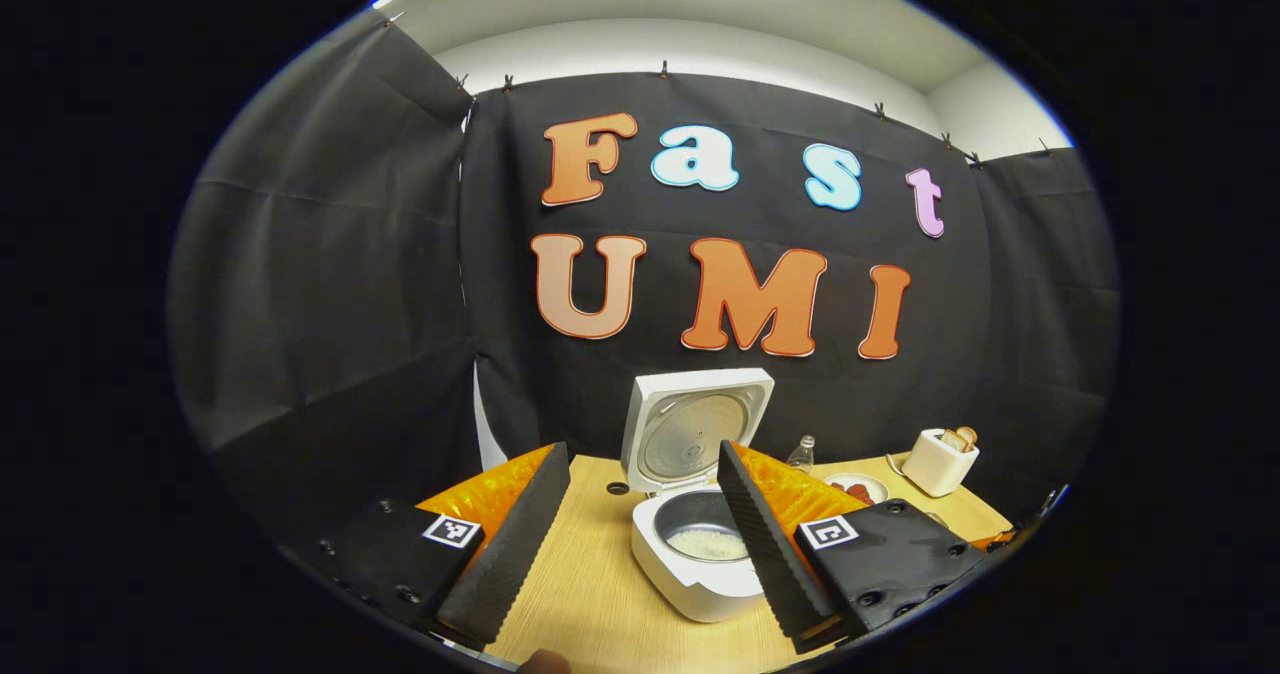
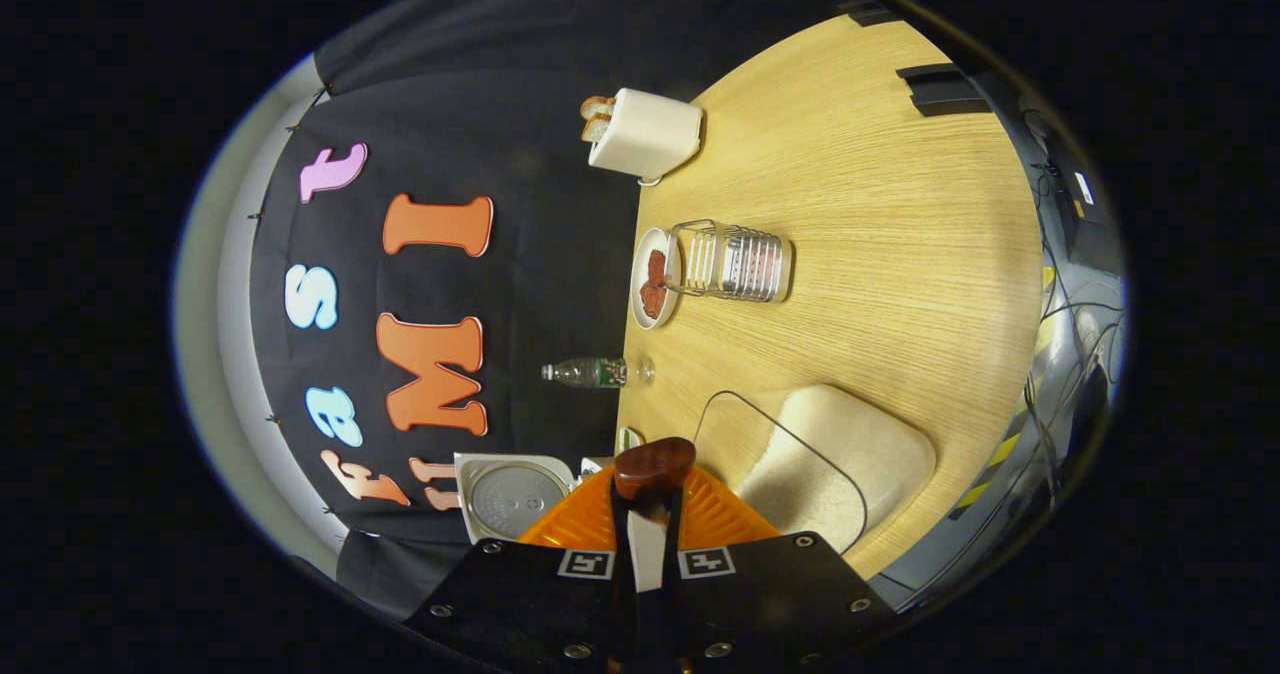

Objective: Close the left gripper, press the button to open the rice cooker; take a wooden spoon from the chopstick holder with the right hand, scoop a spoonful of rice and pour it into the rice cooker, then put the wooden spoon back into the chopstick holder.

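Note:
The white rice cooker (image 1: 700, 579) stands open on the wooden table (image 1: 590, 594), its lid (image 1: 695, 429) raised upright. A little white rice (image 1: 708, 544) lies in the inner pot. My left gripper (image 1: 640, 454) is open, its fingers spread wide in front of the cooker and touching nothing. My right gripper (image 2: 648, 514) is shut on the handle of the wooden spoon (image 2: 655, 464), whose dark bowl juts past the fingertips. I cannot tell what the spoon holds. The right gripper view is rolled on its side. The wire chopstick holder (image 2: 735, 262) stands further off on the table.
A clear container of rice (image 2: 830, 454) sits close to the spoon. A plate with red food (image 2: 655, 284) is beside the holder. A small bottle (image 2: 585, 372) and a white toaster with bread (image 2: 645, 134) stand by the back wall. Cables run along the table's edge (image 2: 1060, 314).

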